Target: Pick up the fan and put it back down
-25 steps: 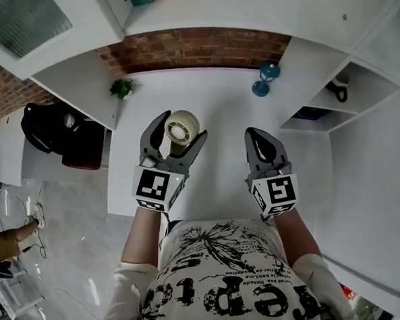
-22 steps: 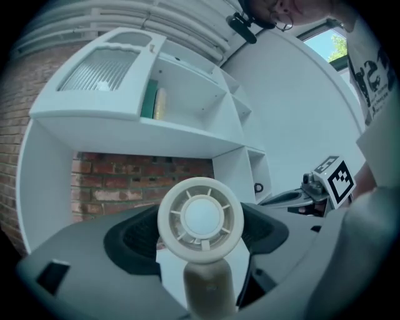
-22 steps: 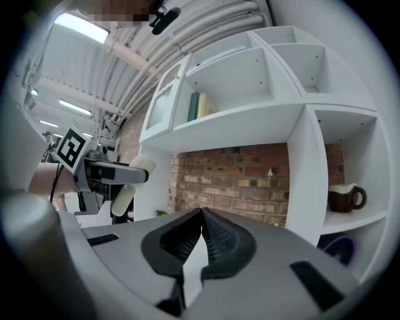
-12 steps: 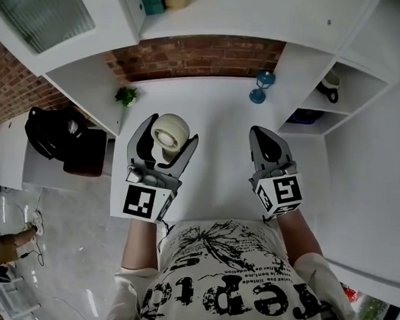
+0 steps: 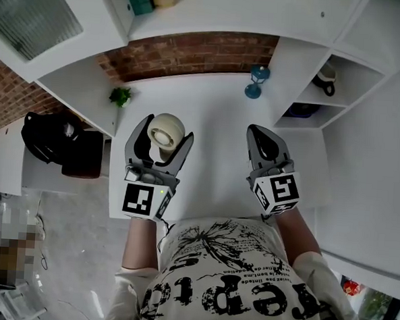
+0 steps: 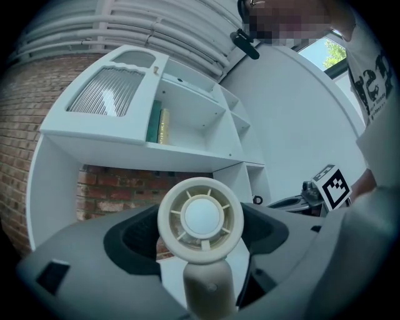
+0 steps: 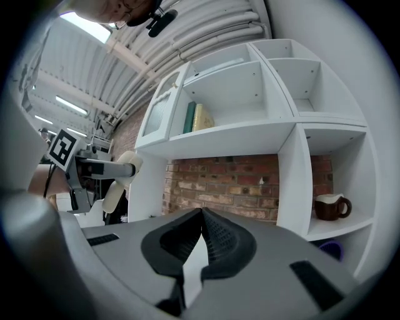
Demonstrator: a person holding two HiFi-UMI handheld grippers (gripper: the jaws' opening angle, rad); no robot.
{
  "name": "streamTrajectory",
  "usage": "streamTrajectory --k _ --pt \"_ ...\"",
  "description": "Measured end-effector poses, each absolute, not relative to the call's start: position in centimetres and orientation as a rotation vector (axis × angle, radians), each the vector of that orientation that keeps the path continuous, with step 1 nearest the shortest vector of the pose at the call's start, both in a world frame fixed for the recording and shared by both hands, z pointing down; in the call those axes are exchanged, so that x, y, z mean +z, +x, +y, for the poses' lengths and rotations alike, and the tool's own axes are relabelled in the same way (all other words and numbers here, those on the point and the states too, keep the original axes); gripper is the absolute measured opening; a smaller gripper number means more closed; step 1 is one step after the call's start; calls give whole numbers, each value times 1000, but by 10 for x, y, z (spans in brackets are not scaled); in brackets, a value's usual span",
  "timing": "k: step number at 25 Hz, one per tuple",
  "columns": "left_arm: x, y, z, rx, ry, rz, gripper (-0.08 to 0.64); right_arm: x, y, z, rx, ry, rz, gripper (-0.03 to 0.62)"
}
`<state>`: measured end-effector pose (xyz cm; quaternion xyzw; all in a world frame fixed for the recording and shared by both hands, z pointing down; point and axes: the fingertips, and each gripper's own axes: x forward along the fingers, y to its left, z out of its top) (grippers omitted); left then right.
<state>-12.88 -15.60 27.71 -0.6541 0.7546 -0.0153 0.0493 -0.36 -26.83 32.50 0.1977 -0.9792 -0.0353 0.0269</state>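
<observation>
A small cream fan [image 5: 166,133] with a round grille head and a short stem is held up off the white desk [image 5: 216,109]. My left gripper [image 5: 159,138] is shut on its stem. In the left gripper view the fan [image 6: 200,222] fills the middle, its round face towards the camera, the stem [image 6: 208,289] clamped between the dark jaws. My right gripper [image 5: 265,145] hovers at the right of the desk, shut, with nothing between its jaws. From the right gripper view the fan [image 7: 122,178] shows at far left in the other gripper.
A blue lantern-like ornament [image 5: 255,81] stands at the desk's back by the brick wall. A little green plant [image 5: 120,95] sits at back left. White shelves on the right hold a brown-and-white mug [image 7: 330,206]; books [image 7: 197,117] stand on the upper shelf. A black bag [image 5: 59,140] lies left.
My left gripper has carried the fan slightly left and nearer to me, lifted off the desk. The right gripper has barely moved.
</observation>
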Motion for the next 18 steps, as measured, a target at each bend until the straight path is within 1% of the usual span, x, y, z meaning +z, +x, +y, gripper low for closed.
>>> streamTrajectory --k 7,18 --pt "333 -131 -181 -199 -2072 2352 385 353 -3 -277 -54 610 -2984 15" --pt "472 -138 -213 -508 -2258 2555 385 424 -13 -295 73 531 -2905 15"
